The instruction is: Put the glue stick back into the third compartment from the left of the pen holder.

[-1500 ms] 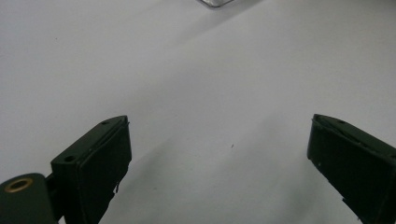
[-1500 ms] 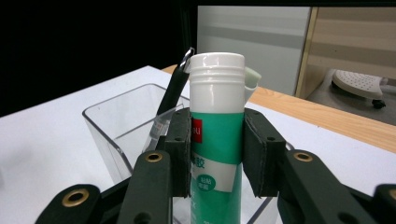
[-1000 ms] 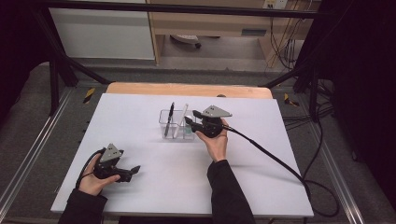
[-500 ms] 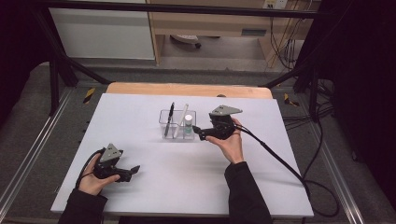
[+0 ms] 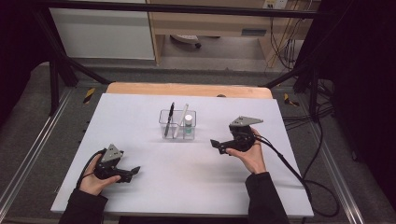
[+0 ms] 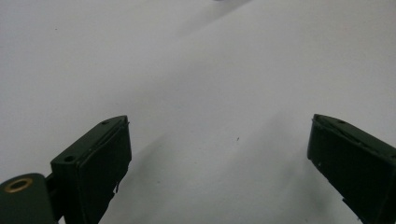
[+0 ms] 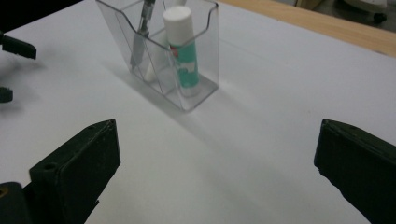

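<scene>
From the high view we see a white table (image 5: 187,186) with a clear holder (image 5: 177,124) standing near its middle, a little toward the far edge. In it stand a dark pen (image 5: 171,114), a white stick (image 5: 183,116) and a glue stick (image 5: 188,126), the last at the holder's right end.

The right gripper (image 5: 215,144) hangs just right of the holder and slightly nearer to us, its jaws pointing left toward it but apart from it. Its jaws have just been opening, and nothing lies between them. The right gripper view bears this out: the two black jaws stand wide apart over bare table, and the holder (image 7: 163,56) sits beyond them, untouched. That view also gives what the high one cannot: the holder has inner dividers, the glue stick (image 7: 182,46) has a white cap and a green label, and the pen (image 7: 142,32) leans in the next compartment.

The left gripper (image 5: 133,171) rests low near the left front corner, well apart from the holder. In the left gripper view its jaws are spread wide over plain white surface, with nothing in them.
</scene>
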Available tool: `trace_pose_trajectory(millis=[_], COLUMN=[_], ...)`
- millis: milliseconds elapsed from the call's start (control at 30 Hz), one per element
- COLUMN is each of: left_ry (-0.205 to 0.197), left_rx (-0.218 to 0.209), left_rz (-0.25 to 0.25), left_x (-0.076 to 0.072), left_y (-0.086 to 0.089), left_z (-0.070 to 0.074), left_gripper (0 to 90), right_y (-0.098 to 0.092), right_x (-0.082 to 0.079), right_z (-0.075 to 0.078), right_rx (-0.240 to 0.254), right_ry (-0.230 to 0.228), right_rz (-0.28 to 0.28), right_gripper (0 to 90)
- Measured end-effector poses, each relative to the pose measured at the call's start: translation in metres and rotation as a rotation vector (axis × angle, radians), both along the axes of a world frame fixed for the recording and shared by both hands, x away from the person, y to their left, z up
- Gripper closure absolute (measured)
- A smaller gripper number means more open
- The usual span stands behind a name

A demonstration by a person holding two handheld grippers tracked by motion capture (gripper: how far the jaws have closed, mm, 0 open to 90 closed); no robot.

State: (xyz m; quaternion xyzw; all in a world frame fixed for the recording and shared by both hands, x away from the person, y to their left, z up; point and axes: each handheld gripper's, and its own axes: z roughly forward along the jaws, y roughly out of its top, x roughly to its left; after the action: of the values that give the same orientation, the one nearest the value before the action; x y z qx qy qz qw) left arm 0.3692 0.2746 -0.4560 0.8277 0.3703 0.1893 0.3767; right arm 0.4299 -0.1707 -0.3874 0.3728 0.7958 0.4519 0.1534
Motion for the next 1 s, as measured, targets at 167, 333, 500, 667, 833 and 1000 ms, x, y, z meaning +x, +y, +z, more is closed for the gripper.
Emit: trace_pose_trajectory(millis=[167, 333, 500, 667, 833, 1000], left_ry=[-0.001, -0.001, -0.004, -0.008, -0.012, -0.016], left_rx=[0.008, 0.006, 0.009, 0.012, 0.014, 0.014], left_rz=[-0.004, -0.007, -0.011, -0.016, -0.016, -0.02], left_x=[0.0, 0.0, -0.001, -0.002, -0.002, -0.003], left_y=[-0.001, -0.003, -0.003, -0.004, -0.004, -0.004], left_z=[-0.001, -0.001, 0.0, 0.0, 0.0, 0.0], left_gripper=[6.0, 6.0, 6.0, 6.0, 6.0, 6.0], right_y=[-0.023, -0.041, -0.057, -0.072, -0.084, -0.092], right_x=[-0.013, -0.024, -0.032, -0.04, -0.048, -0.055], right_z=[-0.01, -0.024, -0.039, -0.05, -0.06, -0.067], right_rx=[0.002, -0.008, 0.003, 0.009, 0.017, 0.011], right_ry=[0.009, 0.014, 0.023, 0.02, 0.036, 0.046], right_rz=[-0.009, -0.013, -0.038, -0.045, -0.045, -0.028], right_gripper=[0.5, 0.5, 0.5, 0.5, 0.5, 0.5])
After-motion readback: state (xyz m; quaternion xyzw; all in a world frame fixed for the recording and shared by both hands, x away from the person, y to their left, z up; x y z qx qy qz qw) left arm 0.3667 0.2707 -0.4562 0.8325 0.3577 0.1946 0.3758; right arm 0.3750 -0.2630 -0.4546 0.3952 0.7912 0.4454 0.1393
